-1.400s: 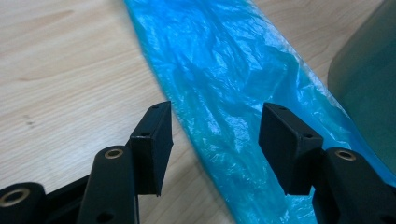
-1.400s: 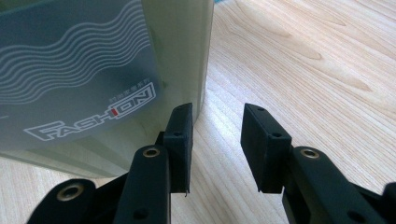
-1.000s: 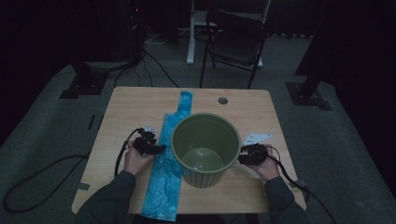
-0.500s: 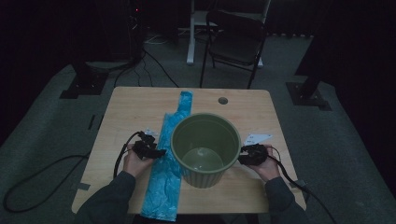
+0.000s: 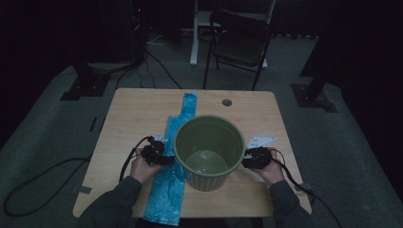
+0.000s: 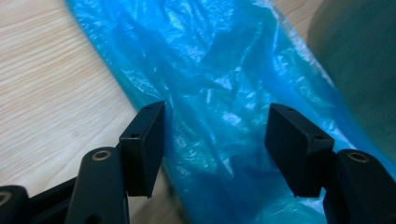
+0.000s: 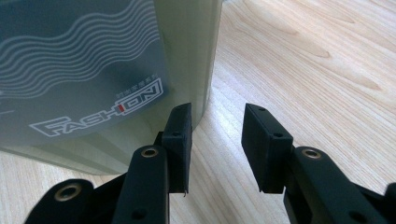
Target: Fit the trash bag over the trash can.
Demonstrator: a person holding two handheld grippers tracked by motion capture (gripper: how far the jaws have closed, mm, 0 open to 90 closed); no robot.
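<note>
Since the earlier frames, the left gripper (image 5: 164, 159) has shifted a little across the table (image 5: 138, 114) toward the person's side of the blue plastic bag (image 5: 175, 166), and its jaws have just been opening, with only loose bag film under the gap; the right gripper (image 5: 248, 160) has kept its place. From the high view, the green bin (image 5: 209, 152) stands upright on the table near the person's edge, the bag lies flat in a long strip running from the far side of the table under the bin's left flank to the near edge, and a hand holds a gripper at each side of the bin. A white card (image 5: 260, 141) lies just beyond the right gripper. The left gripper view shows both jaws spread wide above the crinkled bag (image 6: 219, 93), pressing on nothing, the bin's wall (image 6: 364, 60) at the upper right. The right gripper view shows the jaws apart and empty over bare wood, the left one just beside the bin's base (image 7: 187, 51), whose label (image 7: 84, 70) reads FASHION.
</note>
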